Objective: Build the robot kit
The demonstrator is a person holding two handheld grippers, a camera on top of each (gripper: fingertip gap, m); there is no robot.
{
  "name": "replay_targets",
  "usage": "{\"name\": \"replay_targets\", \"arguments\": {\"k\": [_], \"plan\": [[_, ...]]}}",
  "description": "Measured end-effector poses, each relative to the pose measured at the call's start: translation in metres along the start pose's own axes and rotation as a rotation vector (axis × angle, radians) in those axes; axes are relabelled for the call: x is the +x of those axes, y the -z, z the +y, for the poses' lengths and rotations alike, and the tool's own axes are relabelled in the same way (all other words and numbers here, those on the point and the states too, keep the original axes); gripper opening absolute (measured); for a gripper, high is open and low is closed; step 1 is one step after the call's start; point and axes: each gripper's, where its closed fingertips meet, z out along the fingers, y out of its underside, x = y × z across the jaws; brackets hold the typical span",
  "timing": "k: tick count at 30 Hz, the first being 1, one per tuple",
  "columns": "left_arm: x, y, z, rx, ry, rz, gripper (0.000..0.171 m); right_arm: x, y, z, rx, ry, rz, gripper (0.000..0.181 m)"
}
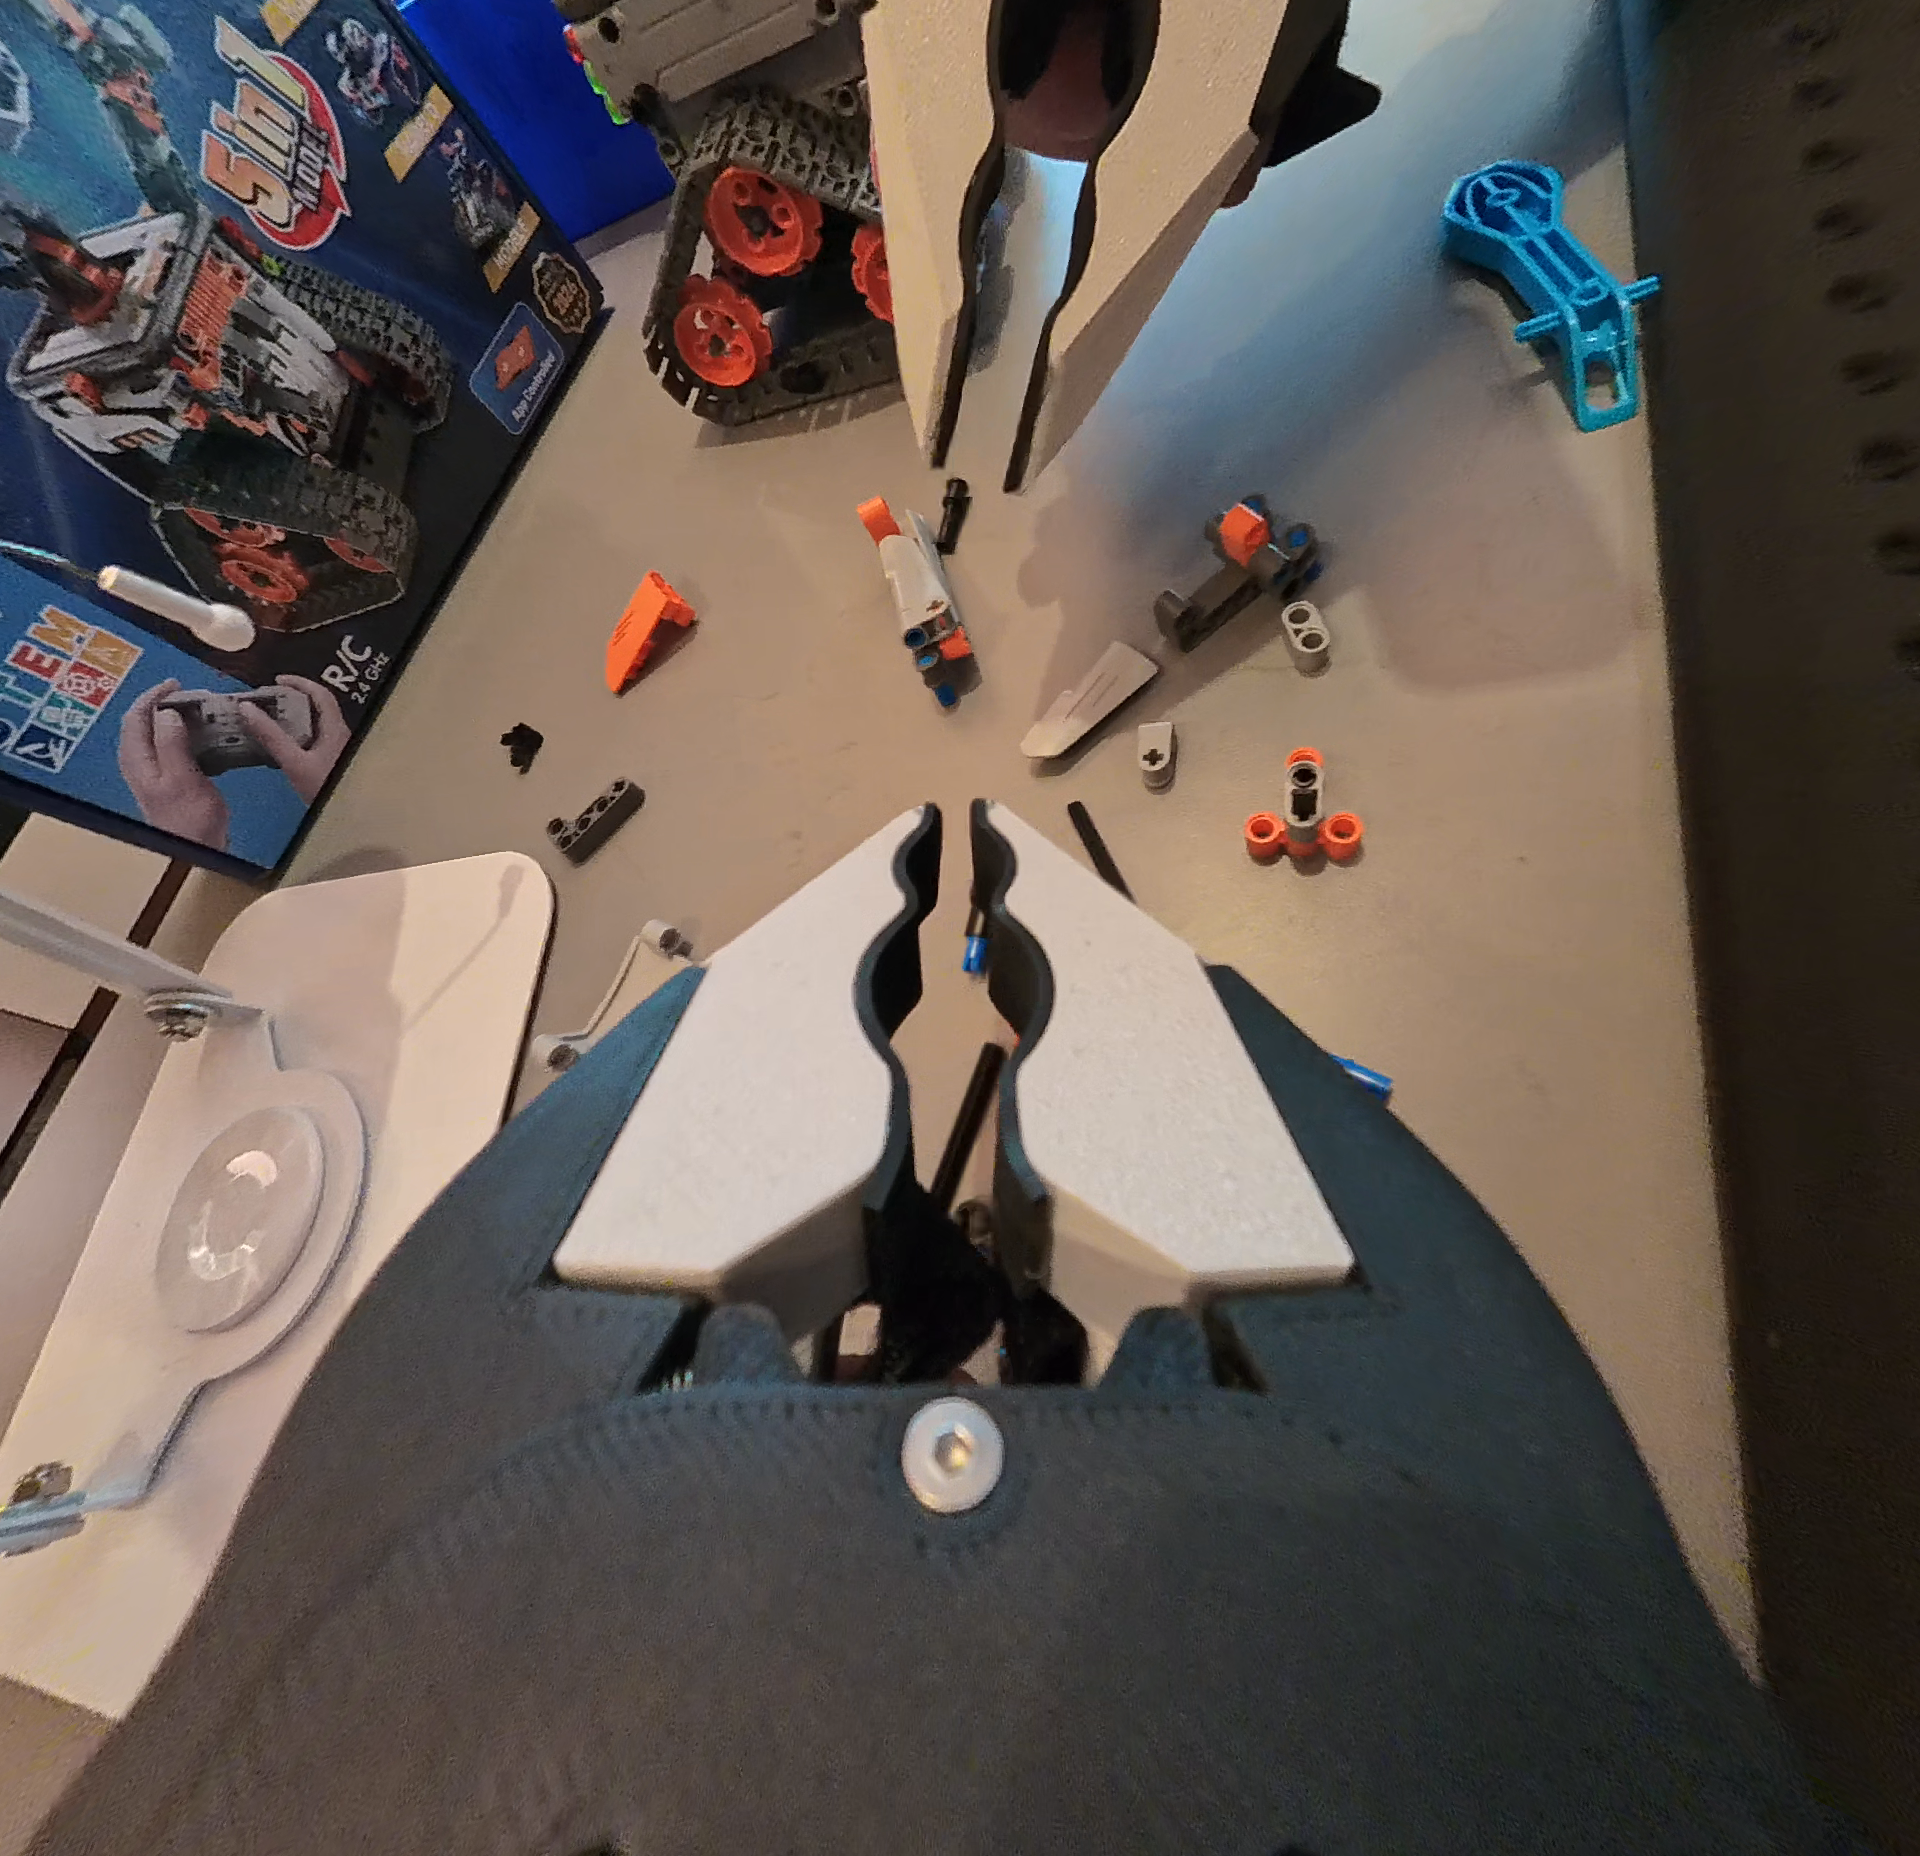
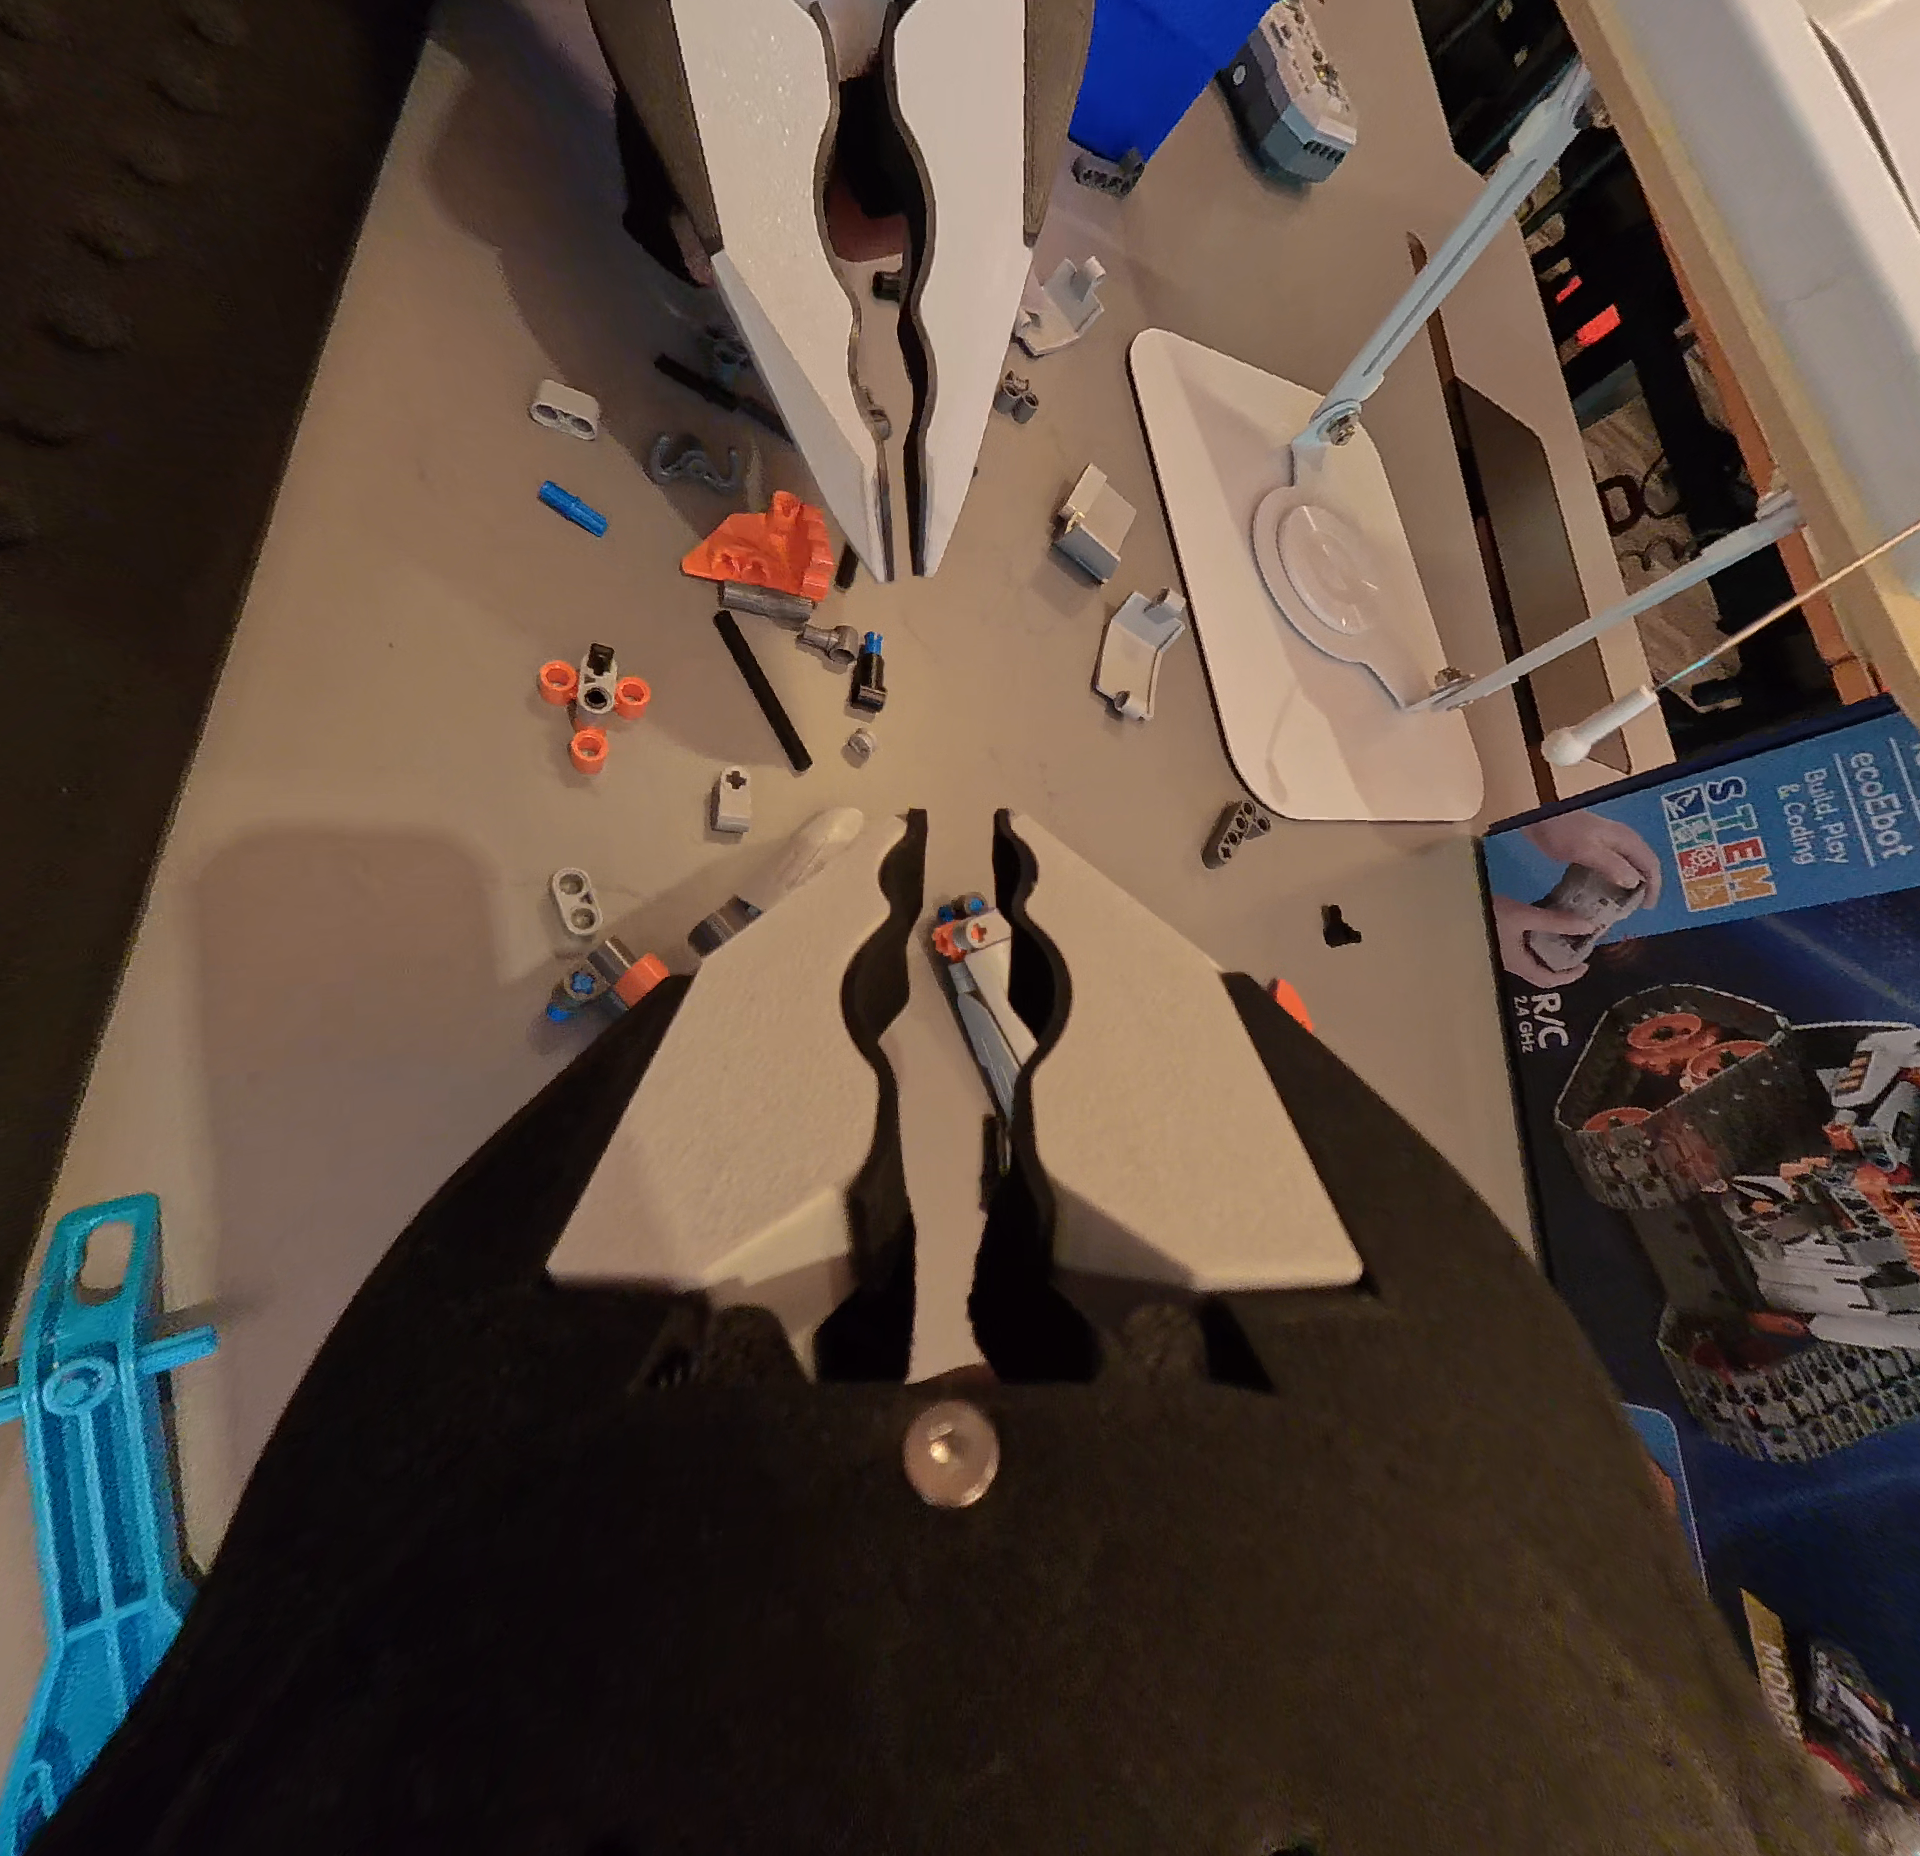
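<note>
My left gripper (image 1: 956, 817) hangs over a grey table (image 1: 790, 726) strewn with small building-kit parts. Its jaws are almost together with only a thin gap, and I see nothing held between them. A small black and blue pin (image 1: 972, 942) lies on the table under it. My right gripper (image 2: 956, 819) faces it with its jaws a little apart and empty. It is above a white and grey assembly with an orange end (image 2: 975, 975), which also shows in the left wrist view (image 1: 920, 591). The two grippers point tip to tip, a short way apart.
A tracked model with orange wheels (image 1: 758, 248) and its printed box (image 1: 208, 404) stand on one side, with a blue bin (image 2: 1153, 40) beyond. A white base plate with a lens stand (image 2: 1299, 580), a blue plastic tool (image 1: 1548, 279), an orange wedge (image 2: 764, 549) and a black axle (image 2: 764, 689) lie about. A dark wall (image 1: 1787, 767) borders the table. Some 7 cm of space lies between my two pairs of fingers. About 5 cm separates my left fingertips from the black axle (image 2: 764, 689).
</note>
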Motion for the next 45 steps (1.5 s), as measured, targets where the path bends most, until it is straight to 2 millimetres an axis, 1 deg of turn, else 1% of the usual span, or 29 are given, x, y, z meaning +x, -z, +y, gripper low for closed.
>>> {"name": "replay_targets", "arguments": {"k": [6, 11, 14, 19, 22, 26, 28, 30, 34, 39, 45], "plan": [[-0.015, 0.008, 0.002, 0.001, 0.012, -0.06, 0.004, 0.011, 0.008, 0.005, 0.009, -0.029, 0.035, 0.011], [-0.02, 0.011, 0.003, -0.004, 0.018, -0.087, 0.004, 0.02, 0.014, 0.011, 0.022, -0.072, 0.053, 0.011], [-0.021, 0.013, 0.006, -0.017, 0.024, -0.092, 0.005, 0.024, 0.015, 0.016, 0.011, -0.075, 0.069, 0.007], [-0.023, 0.016, 0.007, -0.03, 0.02, -0.104, 0.005, 0.02, 0.016, 0.016, 0.006, -0.07, 0.054, 0.01], [-0.027, 0.019, 0.004, -0.02, 0.017, -0.127, 0.005, 0.018, 0.014, 0.016, -0.001, -0.055, 0.052, 0.011], [-0.045, 0.031, -0.004, 0.031, 0.065, -0.201, 0.005, 0.016, 0.011, 0.017, 0.002, -0.049, 0.048, 0.011], [-0.055, 0.037, -0.004, 0.047, 0.094, -0.238, 0.005, 0.015, 0.008, 0.018, -0.003, -0.05, 0.046, 0.011], [-0.059, 0.04, -0.002, 0.046, 0.108, -0.251, 0.004, 0.013, 0.006, 0.019, -0.009, -0.045, 0.044, 0.011], [-0.054, 0.038, -0.007, 0.049, 0.083, -0.241, 0.004, 0.012, 0.004, 0.019, -0.01, -0.037, 0.047, 0.011], [-0.046, 0.035, -0.012, 0.042, 0.047, -0.228, 0.004, 0.009, 0.0, 0.024, -0.022, -0.034, 0.036, 0.011], [-0.043, 0.039, -0.019, 0.064, 0.029, -0.23, 0.004, 0.007, -0.005, 0.027, -0.028, -0.028, 0.034, 0.011]]}}
